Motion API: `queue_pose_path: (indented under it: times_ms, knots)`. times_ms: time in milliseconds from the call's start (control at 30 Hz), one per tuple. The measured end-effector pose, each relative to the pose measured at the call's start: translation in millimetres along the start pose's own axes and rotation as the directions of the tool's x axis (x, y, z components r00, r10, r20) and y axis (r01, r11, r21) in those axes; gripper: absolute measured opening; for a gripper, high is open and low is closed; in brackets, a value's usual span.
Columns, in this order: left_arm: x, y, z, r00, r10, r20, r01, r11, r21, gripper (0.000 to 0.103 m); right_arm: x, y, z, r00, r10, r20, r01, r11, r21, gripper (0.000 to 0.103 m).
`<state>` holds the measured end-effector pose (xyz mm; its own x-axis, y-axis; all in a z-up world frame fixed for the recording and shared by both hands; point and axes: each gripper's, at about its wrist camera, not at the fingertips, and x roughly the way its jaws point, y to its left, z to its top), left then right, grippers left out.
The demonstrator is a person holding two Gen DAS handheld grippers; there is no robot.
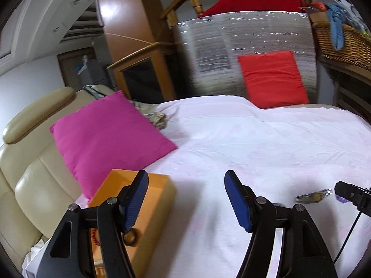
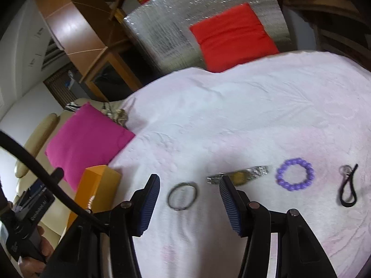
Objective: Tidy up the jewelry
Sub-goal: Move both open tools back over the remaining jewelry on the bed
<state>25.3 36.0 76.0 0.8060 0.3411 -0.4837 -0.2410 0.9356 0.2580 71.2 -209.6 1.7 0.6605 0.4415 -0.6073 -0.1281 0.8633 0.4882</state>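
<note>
My left gripper [image 1: 187,199] is open with nothing between its blue pads, hovering over the white sheet [image 1: 231,139]. An open orange box [image 1: 160,199] sits under its left finger, with red beads [image 1: 95,238] inside and a dark ring [image 1: 131,237] by its near wall. My right gripper [image 2: 191,205] is open above a thin metal bangle [image 2: 182,195] that lies flat between its fingers, untouched. Further right lie a watch [image 2: 238,176], a purple bead bracelet [image 2: 294,174] and a black cord loop [image 2: 347,187]. The orange box [image 2: 97,185] stands at the sheet's left edge.
A pink cushion [image 1: 104,139] leans on the beige leather sofa [image 1: 30,180] behind the box. A red cushion [image 1: 273,78] rests against a silver foil panel [image 1: 231,37] at the back. A wicker basket [image 1: 343,44] stands far right. A hand [image 2: 44,250] holds the left tool.
</note>
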Motion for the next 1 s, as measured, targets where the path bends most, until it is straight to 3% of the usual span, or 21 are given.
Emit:
queue_pose_path:
  times_ms: [433,1000]
  knots:
    - [10,-46,-5,0.997,-0.073,-0.035,0.074,0.997,0.028,0.069,-11,-26,-3,0.999,-0.048,0.008,0.048,0.999,0.013,0.058]
    - [13,-44,-8,0.995,-0.093,-0.045,0.094,0.995,0.022,0.069,-1,-8,-6,0.999,-0.035,-0.001,0.035,0.999,-0.017,0.058]
